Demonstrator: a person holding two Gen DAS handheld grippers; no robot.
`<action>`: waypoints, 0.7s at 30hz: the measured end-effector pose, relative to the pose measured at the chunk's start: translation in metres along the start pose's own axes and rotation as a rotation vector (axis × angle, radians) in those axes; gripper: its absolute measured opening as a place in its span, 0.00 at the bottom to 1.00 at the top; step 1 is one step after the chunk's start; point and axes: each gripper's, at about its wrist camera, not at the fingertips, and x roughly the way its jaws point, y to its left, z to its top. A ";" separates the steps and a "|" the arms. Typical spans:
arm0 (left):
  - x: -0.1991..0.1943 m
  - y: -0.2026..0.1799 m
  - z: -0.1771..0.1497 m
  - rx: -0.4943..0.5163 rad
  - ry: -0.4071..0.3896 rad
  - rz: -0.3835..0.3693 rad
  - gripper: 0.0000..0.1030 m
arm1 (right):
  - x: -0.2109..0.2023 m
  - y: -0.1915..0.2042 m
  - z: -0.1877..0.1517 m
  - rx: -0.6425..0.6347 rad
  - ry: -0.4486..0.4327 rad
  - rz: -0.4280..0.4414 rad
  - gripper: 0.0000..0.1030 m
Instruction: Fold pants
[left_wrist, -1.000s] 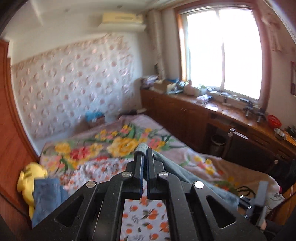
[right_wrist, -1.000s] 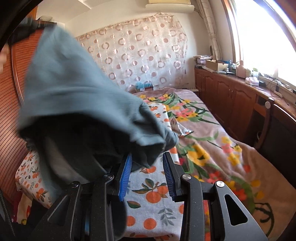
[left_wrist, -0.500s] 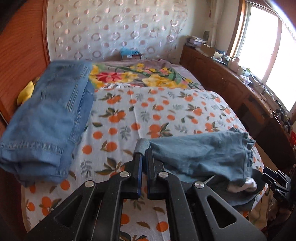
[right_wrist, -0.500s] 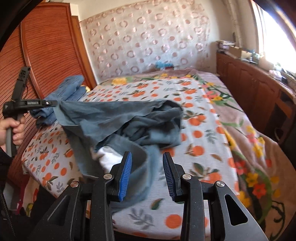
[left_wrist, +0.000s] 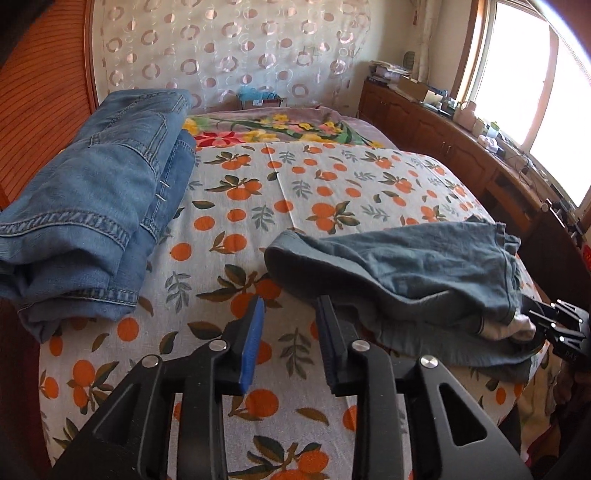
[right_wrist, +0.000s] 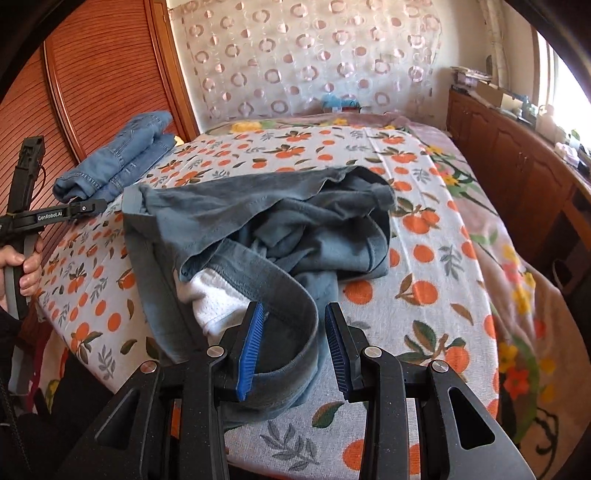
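the grey-blue pants (right_wrist: 280, 236) lie in a crumpled heap on the orange-print sheet (right_wrist: 436, 280), waistband folded over itself and a white inner lining (right_wrist: 214, 299) showing at the near edge. the cloth is soft, matte cotton with a thick stitched band that curls in a loop right ahead of the right gripper (right_wrist: 293, 343).

that claw's jaws stand part-way apart, blue ribbed pads either side of the looped waistband; whether the left pad touches the cloth is hard to make out, and the right pad stands clear of it. the left gripper (left_wrist: 290, 336) has just been opening its jaws; they now stand apart with only the sheet between them, and the pants' rolled hem (left_wrist: 291, 243) lies just ahead and to the right, touching nothing of the claw.

far left of the left claw sits a stack of folded blue jeans (left_wrist: 96, 206), coarse denim with pale seams. beyond the sheet lies a floral blanket (left_wrist: 273, 125). a hand (right_wrist: 22, 266) on the left handle is cut off at the edge of the right view.
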 end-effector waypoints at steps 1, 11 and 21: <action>-0.001 -0.001 -0.002 0.017 -0.003 0.007 0.30 | 0.000 0.000 0.000 0.003 0.004 0.009 0.35; 0.010 -0.011 0.005 0.131 0.008 0.031 0.38 | -0.018 -0.006 -0.005 -0.025 0.003 0.079 0.03; 0.028 -0.027 0.017 0.223 0.035 0.042 0.39 | -0.072 -0.028 0.004 0.007 -0.147 -0.030 0.02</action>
